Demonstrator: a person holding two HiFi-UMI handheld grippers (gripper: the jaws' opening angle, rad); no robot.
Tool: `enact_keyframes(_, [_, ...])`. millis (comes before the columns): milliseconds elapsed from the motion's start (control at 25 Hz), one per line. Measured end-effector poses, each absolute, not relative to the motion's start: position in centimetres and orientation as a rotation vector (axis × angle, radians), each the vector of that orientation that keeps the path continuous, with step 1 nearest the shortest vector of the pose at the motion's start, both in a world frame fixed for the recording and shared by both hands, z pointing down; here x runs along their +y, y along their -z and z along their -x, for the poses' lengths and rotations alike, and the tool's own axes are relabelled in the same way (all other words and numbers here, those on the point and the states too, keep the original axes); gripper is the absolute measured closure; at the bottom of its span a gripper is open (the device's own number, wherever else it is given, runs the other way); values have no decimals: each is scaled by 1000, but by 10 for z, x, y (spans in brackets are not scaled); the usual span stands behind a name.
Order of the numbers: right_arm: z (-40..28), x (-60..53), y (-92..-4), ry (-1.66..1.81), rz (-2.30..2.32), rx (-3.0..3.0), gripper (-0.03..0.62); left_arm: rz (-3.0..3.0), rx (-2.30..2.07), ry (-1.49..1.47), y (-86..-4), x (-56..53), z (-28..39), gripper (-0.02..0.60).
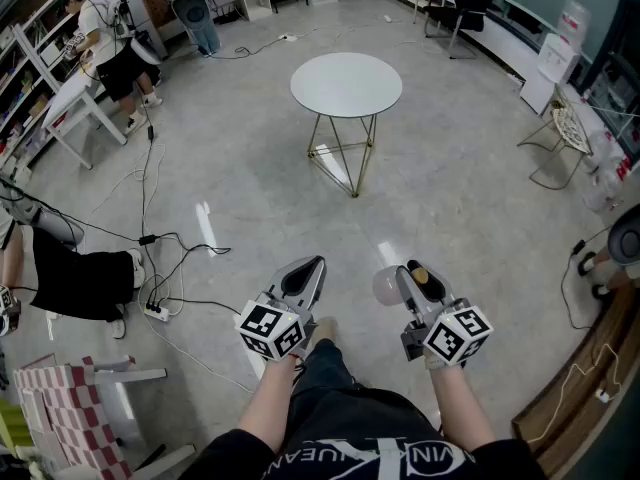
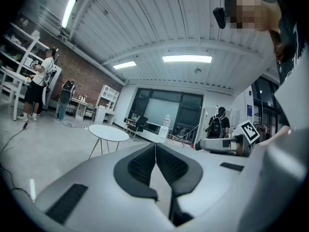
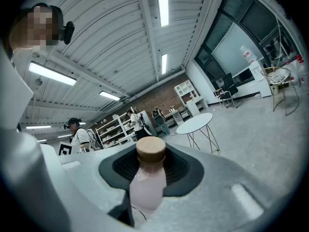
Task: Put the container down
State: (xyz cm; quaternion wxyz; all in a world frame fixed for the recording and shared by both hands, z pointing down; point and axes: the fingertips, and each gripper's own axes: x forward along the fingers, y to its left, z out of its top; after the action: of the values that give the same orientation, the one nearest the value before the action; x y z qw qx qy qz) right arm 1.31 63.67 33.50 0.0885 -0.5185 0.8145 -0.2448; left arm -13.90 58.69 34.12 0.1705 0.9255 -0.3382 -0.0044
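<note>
The container is a small pale pink bottle (image 3: 147,180) with a cork cap. It sits between the dark pads of my right gripper (image 3: 150,166), which is shut on it. From the head view the bottle (image 1: 390,286) lies tilted in the right gripper (image 1: 415,273), held low in front of my body above the floor. My left gripper (image 1: 308,271) is beside it, shut and empty, and its pads meet in the left gripper view (image 2: 155,152). A round white table (image 1: 346,83) on thin gold legs stands a few steps ahead, also seen as the table (image 3: 194,123) and table (image 2: 108,132).
Black cables (image 1: 150,238) and a power strip (image 1: 157,313) lie on the floor to the left, near a seated person's legs (image 1: 70,278). A wire chair (image 1: 565,128) stands at the right. Another person (image 1: 110,48) stands at shelves far left. A pink-and-white stack (image 1: 60,408) is at lower left.
</note>
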Motion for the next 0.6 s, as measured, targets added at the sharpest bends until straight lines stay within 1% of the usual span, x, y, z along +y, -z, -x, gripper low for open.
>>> enact_keyframes(600, [-8,513,-350,744,1626,2381,471,-2641,-913,14,-352,453,147,568])
